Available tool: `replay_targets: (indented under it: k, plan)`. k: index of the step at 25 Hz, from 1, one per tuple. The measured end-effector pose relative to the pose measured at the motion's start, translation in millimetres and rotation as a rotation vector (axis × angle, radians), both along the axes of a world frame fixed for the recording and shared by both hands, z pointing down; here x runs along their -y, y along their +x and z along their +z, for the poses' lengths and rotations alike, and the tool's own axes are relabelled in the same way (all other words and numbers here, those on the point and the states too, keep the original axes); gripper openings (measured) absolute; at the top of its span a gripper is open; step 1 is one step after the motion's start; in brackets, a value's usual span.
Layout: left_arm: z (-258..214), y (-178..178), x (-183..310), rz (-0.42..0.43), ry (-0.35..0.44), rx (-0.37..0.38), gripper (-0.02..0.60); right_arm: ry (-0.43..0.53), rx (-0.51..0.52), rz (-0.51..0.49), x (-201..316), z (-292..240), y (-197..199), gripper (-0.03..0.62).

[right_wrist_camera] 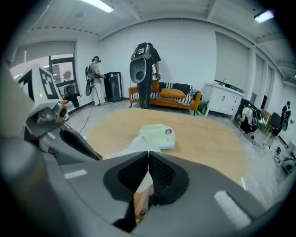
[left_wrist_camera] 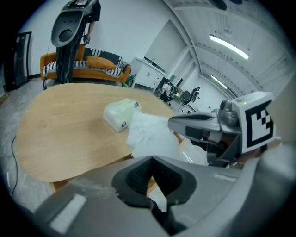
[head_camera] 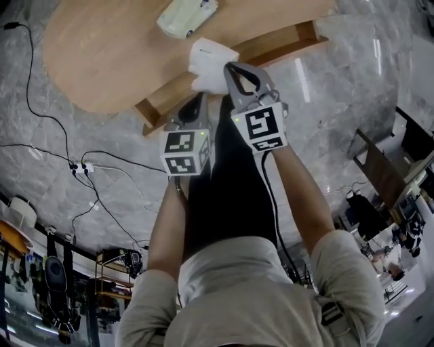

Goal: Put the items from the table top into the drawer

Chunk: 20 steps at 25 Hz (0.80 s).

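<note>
An oval wooden table [head_camera: 102,54] bears a pale green packet [head_camera: 186,15] and a crumpled white bag [head_camera: 210,59] that lies at its near edge. Both grippers point towards that edge, side by side. My right gripper [head_camera: 229,66] is shut, its tip right beside the white bag, with nothing visible between its pads. My left gripper [head_camera: 202,96] is a little further back and also shut and empty. In the left gripper view the bag [left_wrist_camera: 148,132] lies just past the jaws [left_wrist_camera: 151,158]. The right gripper view shows the packet [right_wrist_camera: 158,135] beyond the bag [right_wrist_camera: 134,144].
A wooden rail [head_camera: 271,44] runs beneath the table's near edge. Cables [head_camera: 81,166] trail over the marble floor on the left. Two people with backpack gear [right_wrist_camera: 144,69] stand by an orange sofa [right_wrist_camera: 171,97] behind the table. Dark furniture [head_camera: 380,169] stands at the right.
</note>
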<state>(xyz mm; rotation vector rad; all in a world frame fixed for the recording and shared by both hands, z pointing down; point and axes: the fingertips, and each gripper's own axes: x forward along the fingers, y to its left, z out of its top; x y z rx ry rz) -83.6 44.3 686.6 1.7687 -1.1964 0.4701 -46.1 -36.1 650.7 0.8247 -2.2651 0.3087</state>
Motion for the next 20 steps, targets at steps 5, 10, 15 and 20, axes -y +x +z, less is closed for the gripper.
replay_targets:
  k: [5, 10, 15, 20]
  plan:
    - [6.4, 49.6, 17.5, 0.038, -0.018, 0.011, 0.018, 0.006, -0.088, -0.023, 23.0, 12.6, 64.1, 0.012]
    - [14.5, 90.9, 23.3, 0.105, -0.037, 0.014, 0.018, -0.053, -0.098, -0.069, 25.8, 28.4, 99.7, 0.012]
    - [23.6, 115.1, 41.0, 0.103, -0.061, 0.009, 0.018, -0.108, -0.168, -0.158, 28.6, 58.9, 139.3, 0.012]
    - [31.6, 133.7, 56.9, 0.100, -0.056, 0.013, 0.018, -0.154, -0.222, -0.280, 36.8, 91.3, 156.8, 0.014]
